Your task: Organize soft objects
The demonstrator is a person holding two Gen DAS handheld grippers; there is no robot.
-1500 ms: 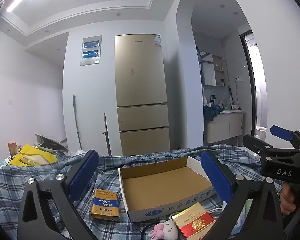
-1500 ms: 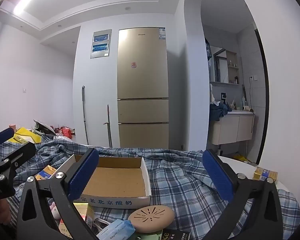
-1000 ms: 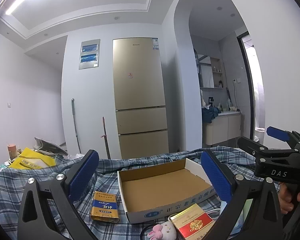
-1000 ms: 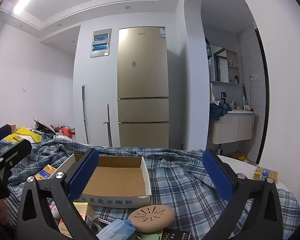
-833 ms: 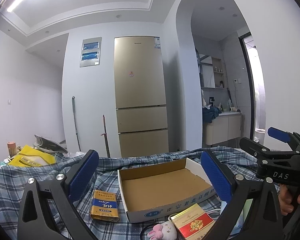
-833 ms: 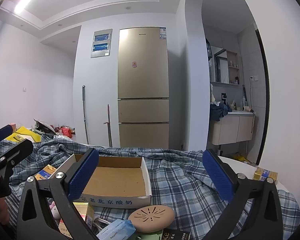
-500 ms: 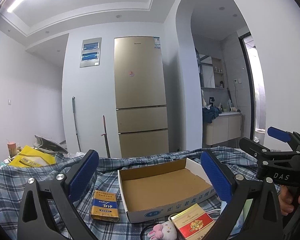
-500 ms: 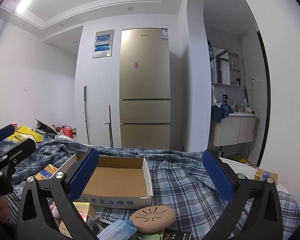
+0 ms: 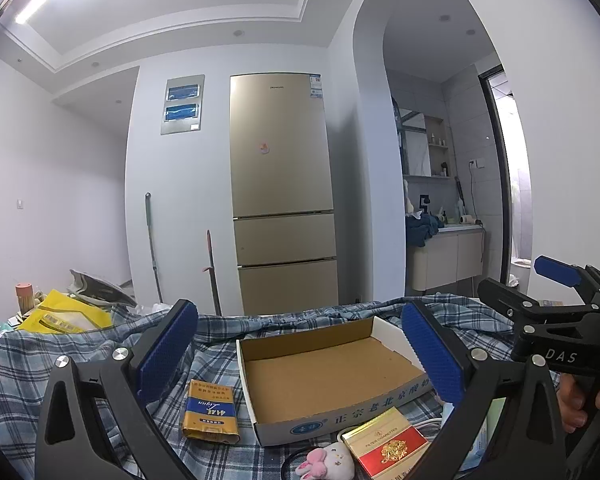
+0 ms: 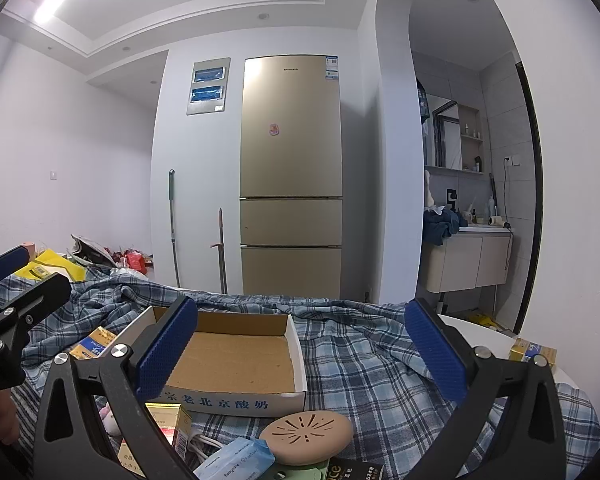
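Plaid blue cloth (image 9: 324, 456) spread over the work surface, gold refrigerator (image 9: 282, 188) against the far white wall, bathroom alcove off to the right.

Left gripper (image 9: 300, 356) held level above the cloth, blue pads wide apart, nothing between them. Straight ahead, framed by its two fingers: shallow cardboard box (image 9: 328, 368), bare inside. Just beside the left finger, on the cloth: yellow-and-blue packet (image 9: 210, 412). Low and near, under the front edge of the box: small white plush bunny (image 9: 328, 464) with pink ears, touching a red-and-gold cigarette pack (image 9: 388, 444).

Right gripper (image 10: 300, 356) likewise spread wide and holding nothing. Same box (image 10: 236, 364) ahead of it, towards its left finger. Close below, between the fingers: tan round disc (image 10: 306, 430) with slits, and a blue tissue pack (image 10: 236, 458) just left of it. Pink scrap of the plush (image 10: 108, 414) peeping out behind the left finger. Small yellow carton (image 10: 534, 352) well off past the right finger, on bare white tabletop.

Each gripper visible at the edge of the other's view, well apart.
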